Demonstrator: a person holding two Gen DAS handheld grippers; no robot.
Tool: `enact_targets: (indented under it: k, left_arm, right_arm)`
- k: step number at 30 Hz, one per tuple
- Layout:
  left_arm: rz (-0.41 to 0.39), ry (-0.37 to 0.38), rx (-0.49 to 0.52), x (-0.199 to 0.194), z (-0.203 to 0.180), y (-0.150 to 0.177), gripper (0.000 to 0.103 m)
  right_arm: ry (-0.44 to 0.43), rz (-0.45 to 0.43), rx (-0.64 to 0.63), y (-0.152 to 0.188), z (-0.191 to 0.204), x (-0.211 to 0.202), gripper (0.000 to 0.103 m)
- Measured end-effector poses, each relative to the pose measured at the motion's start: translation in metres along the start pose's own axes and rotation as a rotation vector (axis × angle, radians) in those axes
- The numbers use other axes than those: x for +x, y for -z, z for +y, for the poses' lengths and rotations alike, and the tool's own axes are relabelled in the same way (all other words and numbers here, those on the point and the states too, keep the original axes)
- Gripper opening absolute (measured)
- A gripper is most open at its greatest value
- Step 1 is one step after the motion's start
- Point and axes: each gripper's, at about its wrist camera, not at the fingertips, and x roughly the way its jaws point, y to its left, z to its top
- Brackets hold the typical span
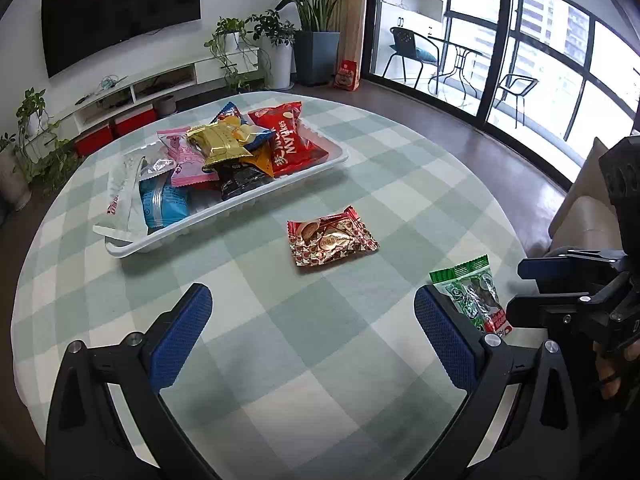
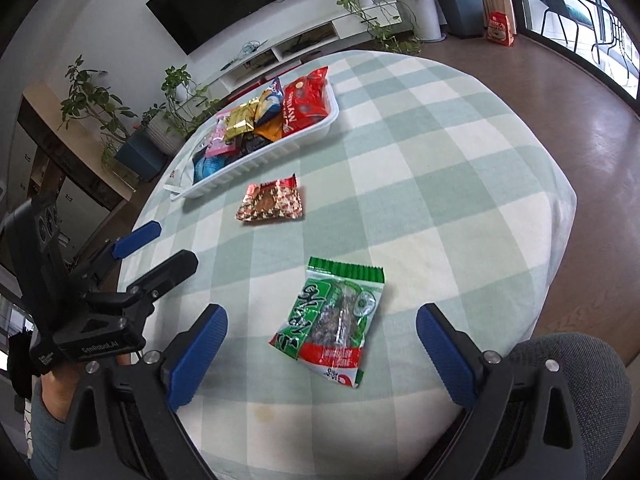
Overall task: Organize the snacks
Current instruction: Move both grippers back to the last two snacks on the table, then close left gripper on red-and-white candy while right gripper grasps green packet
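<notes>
Both empty: right gripper (image 2: 322, 354) gapes wide around the green packet (image 2: 334, 326), left gripper (image 1: 312, 338) wide open; next, pinch and carry to tray (image 1: 224, 220)

On the table (image 2: 460, 128), the snack-filled tray (image 2: 280, 152) lies farthest, one packet (image 2: 272, 200) nearer, another packet (image 2: 332, 324) nearest.

Bright daylight from the windows (image 1: 540, 60) (strong fisheye bending at edges), soft shadows.

A wall-mounted television (image 1: 120, 12) hangs above potted plants (image 1: 276, 40).
</notes>
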Motion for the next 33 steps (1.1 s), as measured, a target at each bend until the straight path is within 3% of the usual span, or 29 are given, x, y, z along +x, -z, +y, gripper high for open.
enact_targets:
  k: [7,13,19,22,27,33]
  left_arm:
    - [0.047,0.0,0.106,0.014,-0.003,-0.005,0.103]
    - [0.074,0.041,0.328,0.036,-0.011,-0.024,0.103]
    - [0.128,0.13,0.486,0.065,-0.017,-0.052,0.102]
    - [0.194,0.162,0.554,0.086,-0.024,-0.062,0.101]
    - [0.315,0.192,0.631,0.119,-0.033,-0.063,0.08]
    - [0.357,0.278,0.554,0.132,-0.024,-0.065,0.053]
  right_arm:
    - [0.007,0.01,-0.027,0.005,0.005,0.004,0.098]
    - [0.009,0.008,-0.041,0.007,0.006,0.003,0.098]
    - [0.002,0.01,-0.057,0.008,0.007,0.004,0.098]
    - [-0.005,0.01,-0.066,0.009,0.007,0.004,0.098]
    - [-0.017,0.013,-0.072,0.009,0.006,0.005,0.097]
    - [-0.024,0.023,-0.063,0.008,0.005,0.01,0.097]
